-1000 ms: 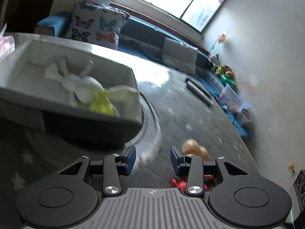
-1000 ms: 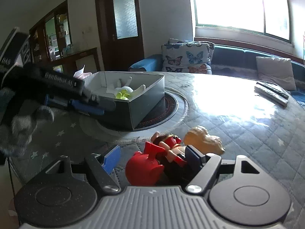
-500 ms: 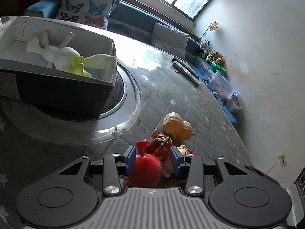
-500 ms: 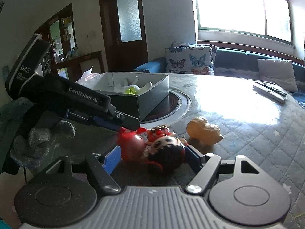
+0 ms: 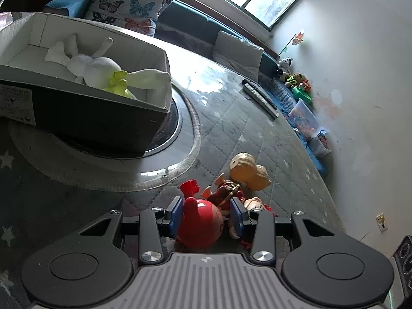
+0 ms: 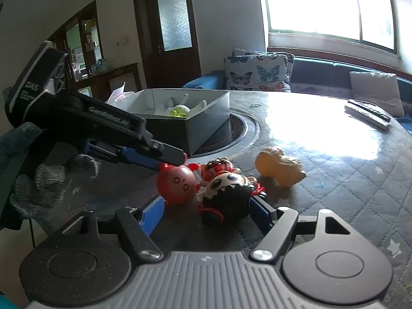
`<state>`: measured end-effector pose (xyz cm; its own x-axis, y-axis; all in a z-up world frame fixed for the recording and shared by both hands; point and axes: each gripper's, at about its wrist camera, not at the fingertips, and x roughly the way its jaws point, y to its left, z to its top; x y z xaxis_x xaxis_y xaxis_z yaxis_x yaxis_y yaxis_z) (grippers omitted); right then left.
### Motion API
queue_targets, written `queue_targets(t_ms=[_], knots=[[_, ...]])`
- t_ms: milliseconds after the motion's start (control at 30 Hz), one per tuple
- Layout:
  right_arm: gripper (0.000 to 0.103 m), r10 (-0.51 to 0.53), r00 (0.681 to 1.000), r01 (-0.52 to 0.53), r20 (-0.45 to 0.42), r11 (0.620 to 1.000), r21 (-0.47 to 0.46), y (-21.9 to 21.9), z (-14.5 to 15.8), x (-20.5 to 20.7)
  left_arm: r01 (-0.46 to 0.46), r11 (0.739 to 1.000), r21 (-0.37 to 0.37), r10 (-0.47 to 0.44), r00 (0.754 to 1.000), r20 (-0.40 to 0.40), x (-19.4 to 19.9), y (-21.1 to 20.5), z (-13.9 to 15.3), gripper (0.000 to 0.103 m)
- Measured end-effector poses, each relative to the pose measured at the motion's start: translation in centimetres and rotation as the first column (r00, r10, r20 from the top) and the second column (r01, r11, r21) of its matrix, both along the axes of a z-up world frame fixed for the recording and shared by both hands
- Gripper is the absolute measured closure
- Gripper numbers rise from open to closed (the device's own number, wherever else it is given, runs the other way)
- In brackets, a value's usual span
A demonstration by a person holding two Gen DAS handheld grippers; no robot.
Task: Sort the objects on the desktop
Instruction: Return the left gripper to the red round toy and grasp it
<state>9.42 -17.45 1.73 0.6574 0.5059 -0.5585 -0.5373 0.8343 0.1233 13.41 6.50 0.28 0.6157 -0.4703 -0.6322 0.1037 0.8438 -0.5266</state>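
Sunlight from a wide window falls across the quilted tabletop, where a gray box rests on a round glass inset at the left view's ten o'clock, holding a white plush toy. Near the middle of the left view the left gripper has its blue pads on either side of a red ball-headed doll; whether they press it cannot be told. The right gripper is spread wide around a black-haired figure lying beside the red doll. A tan peanut toy sits just beyond, at one o'clock. Two remotes lie far off.
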Motion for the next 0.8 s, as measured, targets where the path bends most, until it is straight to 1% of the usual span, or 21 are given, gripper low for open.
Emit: queue_targets(t_ms=[200, 367, 467, 533, 700, 800], knots=[[0.028, 0.062, 0.998, -0.062, 0.013, 0.998, -0.002, 1.6, 0.3, -0.6, -0.025, 1.000, -0.017, 0.024, 0.999, -0.040, 0.6, 0.8, -0.9, 0.060], [0.029, 0.120, 0.993, -0.120, 0.014, 0.992, -0.025, 3.5, 0.0, -0.4, -0.040, 0.997, -0.072, 0.035, 0.998, -0.061, 0.7, 1.7, -1.5, 0.060], [0.031, 0.146, 0.989, -0.145, 0.020, 0.988, -0.051, 4.7, -0.3, -0.1, -0.042, 0.996, -0.074, 0.038, 0.997, -0.060, 0.6, 2.1, -1.4, 0.060], [0.033, 0.152, 0.988, -0.150, 0.025, 0.986, -0.071, 5.4, -0.4, 0.3, -0.042, 0.996, -0.083, 0.037, 0.997, -0.065, 0.6, 2.3, -1.4, 0.060], [0.036, 0.168, 0.986, -0.165, 0.019, 0.980, -0.111, 7.0, -0.9, 1.7, -0.040, 0.993, -0.112, 0.031, 0.996, -0.084, 1.0, 2.9, -1.7, 0.060], [0.037, 0.159, 0.987, -0.152, 0.035, 0.976, -0.157, 7.9, -1.2, 2.2, -0.042, 0.992, -0.118, 0.031, 0.995, -0.093, 1.3, 3.2, -1.7, 0.060]])
